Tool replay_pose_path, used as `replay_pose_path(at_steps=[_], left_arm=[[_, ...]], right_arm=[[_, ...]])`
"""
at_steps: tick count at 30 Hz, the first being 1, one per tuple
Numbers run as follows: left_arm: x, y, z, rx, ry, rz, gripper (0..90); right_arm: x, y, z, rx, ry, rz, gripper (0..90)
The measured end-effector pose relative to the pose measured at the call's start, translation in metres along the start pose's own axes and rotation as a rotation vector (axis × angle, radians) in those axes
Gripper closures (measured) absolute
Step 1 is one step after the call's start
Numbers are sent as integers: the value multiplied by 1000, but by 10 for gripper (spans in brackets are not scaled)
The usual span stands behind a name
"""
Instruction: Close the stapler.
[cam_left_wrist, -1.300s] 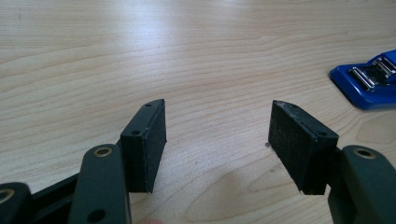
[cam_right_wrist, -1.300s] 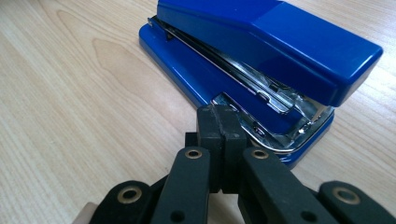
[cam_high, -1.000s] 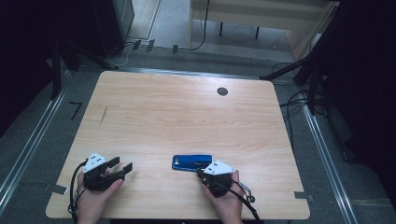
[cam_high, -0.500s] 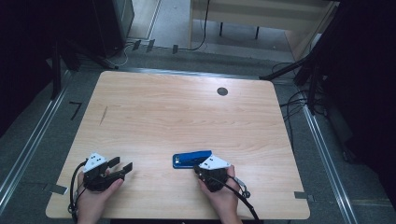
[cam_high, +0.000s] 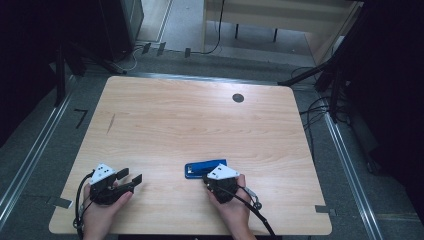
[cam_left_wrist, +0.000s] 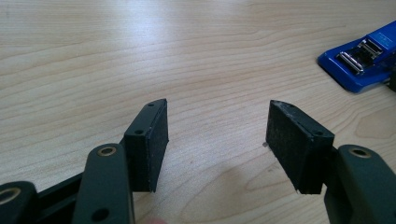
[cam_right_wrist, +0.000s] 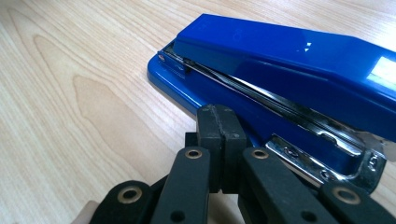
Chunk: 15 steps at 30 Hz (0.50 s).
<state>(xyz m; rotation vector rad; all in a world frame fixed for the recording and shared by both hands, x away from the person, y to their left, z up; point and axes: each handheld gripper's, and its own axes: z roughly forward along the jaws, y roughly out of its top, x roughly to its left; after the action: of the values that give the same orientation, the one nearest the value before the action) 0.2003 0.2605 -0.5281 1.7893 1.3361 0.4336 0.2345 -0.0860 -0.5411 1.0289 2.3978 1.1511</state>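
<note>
Now right gripper (cam_high: 214, 176) nearer stapler (cam_high: 200, 168).

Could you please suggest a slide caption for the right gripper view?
Shut right tongs pointed at the side of a blue stapler lying on the wooden table.

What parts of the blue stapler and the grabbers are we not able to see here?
- Stapler, high view: its near end is under the right gripper.
- Stapler, right gripper view: the picture's edge cuts it off; whether the shut jaws touch it is unclear.
- Stapler, left gripper view: only one end shows beyond the open left gripper.
</note>
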Motion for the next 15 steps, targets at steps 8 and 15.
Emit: replay_pose_path(at_steps=[8, 15], left_arm=[[0, 0, 0, 1, -1, 0, 398], [1, 0, 0, -2, -4, -6, 394]], right_arm=[[-1, 3, 4, 1, -6, -3, 900], [-3, 3, -3, 0, 61, 5, 900]])
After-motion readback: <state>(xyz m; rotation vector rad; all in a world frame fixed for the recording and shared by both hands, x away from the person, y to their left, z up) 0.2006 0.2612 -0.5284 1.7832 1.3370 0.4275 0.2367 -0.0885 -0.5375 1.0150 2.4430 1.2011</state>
